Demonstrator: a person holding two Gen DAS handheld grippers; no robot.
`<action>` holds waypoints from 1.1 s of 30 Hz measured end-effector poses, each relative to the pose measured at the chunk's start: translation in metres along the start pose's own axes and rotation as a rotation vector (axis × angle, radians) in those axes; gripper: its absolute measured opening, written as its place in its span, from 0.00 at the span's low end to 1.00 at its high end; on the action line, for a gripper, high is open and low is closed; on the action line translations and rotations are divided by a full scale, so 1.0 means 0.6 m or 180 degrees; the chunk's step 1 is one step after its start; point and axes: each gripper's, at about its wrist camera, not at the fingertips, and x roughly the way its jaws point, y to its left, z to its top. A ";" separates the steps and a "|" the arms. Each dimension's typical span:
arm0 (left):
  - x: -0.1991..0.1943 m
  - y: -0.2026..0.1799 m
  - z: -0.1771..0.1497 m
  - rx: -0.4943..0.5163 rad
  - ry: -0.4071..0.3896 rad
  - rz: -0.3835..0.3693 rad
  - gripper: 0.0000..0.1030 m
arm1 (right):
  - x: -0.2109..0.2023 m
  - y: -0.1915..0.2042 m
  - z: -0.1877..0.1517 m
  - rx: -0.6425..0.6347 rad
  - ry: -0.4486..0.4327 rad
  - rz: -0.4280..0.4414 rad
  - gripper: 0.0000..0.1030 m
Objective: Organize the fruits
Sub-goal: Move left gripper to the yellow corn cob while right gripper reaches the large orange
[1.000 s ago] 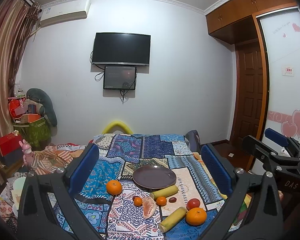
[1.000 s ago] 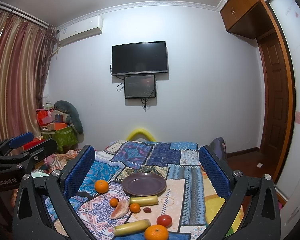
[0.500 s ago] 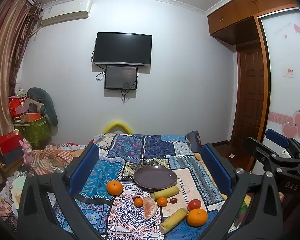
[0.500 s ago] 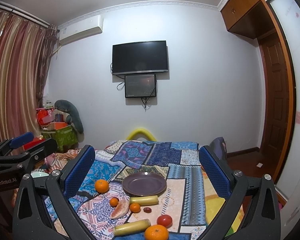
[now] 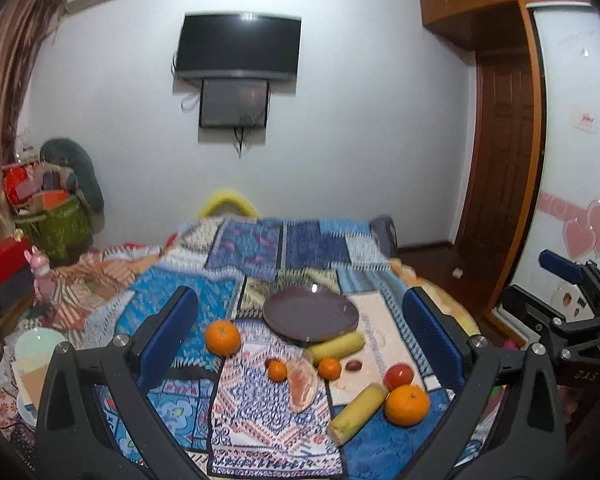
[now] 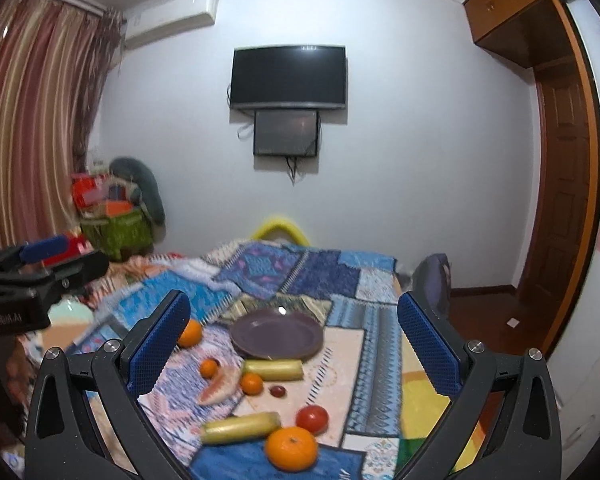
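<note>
A: Legible text?
B: Right claw [image 5: 572, 300] body reads "DAS"; other lettering blurred.
A: Claw states?
B: Left claw [image 5: 300, 332] and right claw both spread wide, empty.
A: Fruit?
B: Loose on the bed quilt [image 6: 340, 276], beside the purple plate [image 6: 277, 335]; big orange [image 6: 291, 448] nearest.

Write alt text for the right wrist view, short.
The open right claw points over a patchwork-covered bed where an empty purple plate sits among scattered fruit: oranges, two bananas, a tomato and a pink fruit wedge. The left claw shows at the left edge; a dark TV hangs on the far wall.
</note>
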 end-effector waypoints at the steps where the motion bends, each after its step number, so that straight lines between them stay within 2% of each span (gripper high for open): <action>1: 0.015 0.004 -0.006 -0.0003 0.0095 0.0006 1.00 | 0.009 -0.003 -0.008 -0.0022 0.0089 -0.0017 1.00; 7: 0.083 0.012 -0.037 0.0060 0.0546 -0.0049 1.00 | 0.049 -0.030 -0.055 0.0047 0.0544 0.0042 1.00; 11: 0.121 -0.002 -0.063 0.0259 0.0849 -0.0138 0.91 | 0.077 -0.050 -0.091 0.0145 0.0890 0.0135 0.97; 14: 0.145 -0.014 -0.080 0.0365 0.1059 -0.0246 0.86 | 0.100 -0.061 -0.120 0.0237 0.1165 0.0224 0.88; 16: 0.161 -0.024 -0.093 0.0420 0.1201 -0.0330 0.83 | 0.115 -0.066 -0.138 0.0309 0.1348 0.0295 0.76; 19: 0.184 -0.041 -0.108 0.0475 0.1391 -0.0479 0.76 | 0.130 -0.063 -0.165 0.0362 0.1586 0.0418 0.68; 24: 0.218 -0.070 -0.138 0.0639 0.1672 -0.0635 0.69 | 0.150 -0.059 -0.197 0.0413 0.1769 0.0539 0.67; 33: 0.284 -0.101 -0.189 0.0742 0.2161 -0.0856 0.68 | 0.190 -0.051 -0.233 0.0467 0.2036 0.0695 0.67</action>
